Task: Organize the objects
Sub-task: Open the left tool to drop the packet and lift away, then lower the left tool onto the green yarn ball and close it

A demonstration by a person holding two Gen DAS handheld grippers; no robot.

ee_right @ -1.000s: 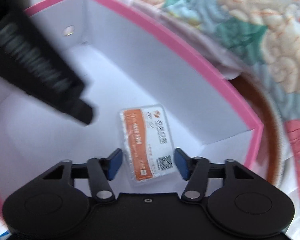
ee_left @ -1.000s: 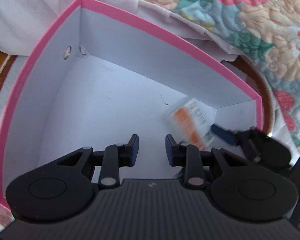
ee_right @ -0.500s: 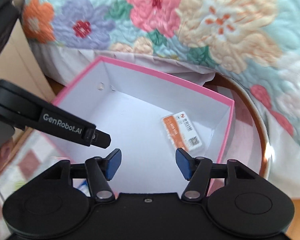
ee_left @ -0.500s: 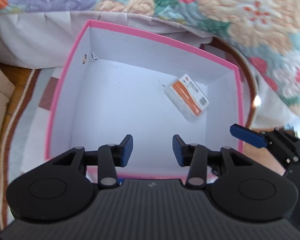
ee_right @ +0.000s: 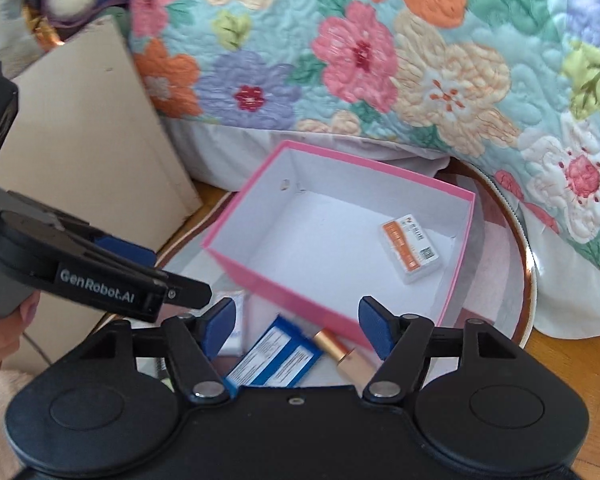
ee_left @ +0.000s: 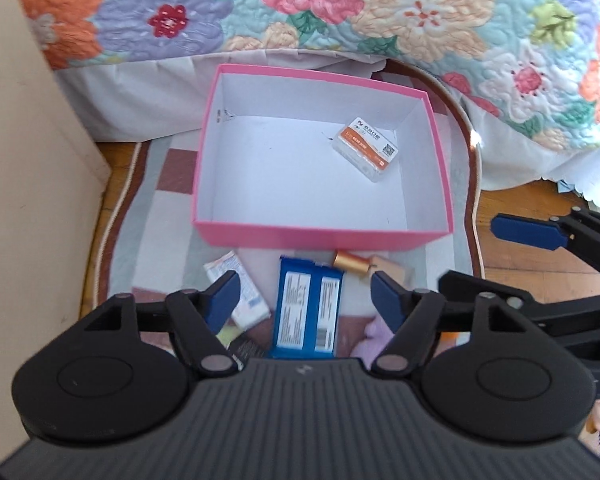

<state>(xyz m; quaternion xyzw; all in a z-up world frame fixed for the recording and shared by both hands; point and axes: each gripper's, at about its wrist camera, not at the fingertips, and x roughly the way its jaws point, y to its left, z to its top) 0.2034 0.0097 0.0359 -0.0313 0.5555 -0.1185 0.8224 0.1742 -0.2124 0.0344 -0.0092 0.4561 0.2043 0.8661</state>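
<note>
Both claws empty, jaws just been opening: left claw [ee_left: 304, 300], right claw [ee_right: 296, 326]. Orange-label packet [ee_left: 366, 148] lies in pink box [ee_left: 324, 234] on the rug. Blue packet [ee_left: 306, 314], gold tube [ee_left: 352, 271], possibly lipstick, outside beside box.

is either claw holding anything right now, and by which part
Nothing is held. The left claw and right claw have just been opening, with nothing between them; the orange-labelled case lies in the pink box.

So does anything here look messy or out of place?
Nothing is spilled or broken. The white card case lies askew, alone in the pink box. A blue packet, a gold tube and a small white packet lie loose on the rug outside it.
</note>
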